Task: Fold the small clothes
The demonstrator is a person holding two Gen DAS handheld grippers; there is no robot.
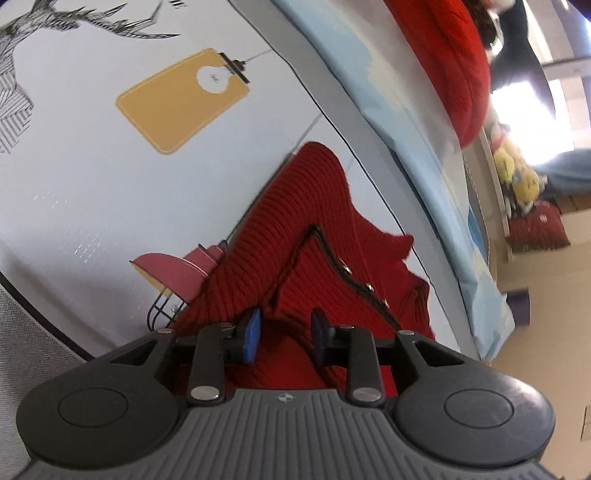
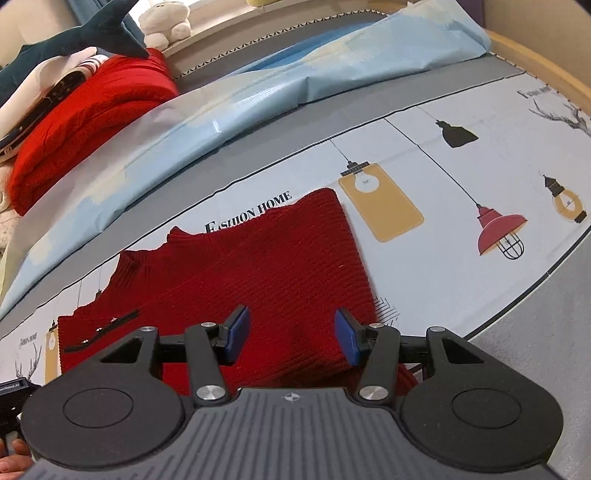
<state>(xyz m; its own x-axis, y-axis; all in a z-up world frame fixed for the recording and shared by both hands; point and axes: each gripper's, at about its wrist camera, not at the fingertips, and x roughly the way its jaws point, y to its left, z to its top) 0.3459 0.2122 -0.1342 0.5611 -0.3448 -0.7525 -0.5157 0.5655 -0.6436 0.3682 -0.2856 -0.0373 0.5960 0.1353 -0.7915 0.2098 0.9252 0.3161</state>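
A small red ribbed knit sweater [image 2: 266, 266] with a black trim strip [image 2: 107, 326] lies on a white printed mat [image 2: 461, 184]. A sleeve is folded across its body. My right gripper [image 2: 291, 334] is open, just above the sweater's near part, holding nothing. In the left wrist view the same sweater [image 1: 303, 236] lies under my left gripper [image 1: 286, 338], whose blue pads [image 1: 252, 334] stand apart over the fabric and black trim [image 1: 332, 266]. It grips nothing.
A light blue sheet [image 2: 258, 85] runs along the mat's far side. A folded red knit garment [image 2: 96, 114] and plush toys [image 2: 162, 22] lie beyond it. Grey mattress [image 2: 535, 354] borders the mat at right.
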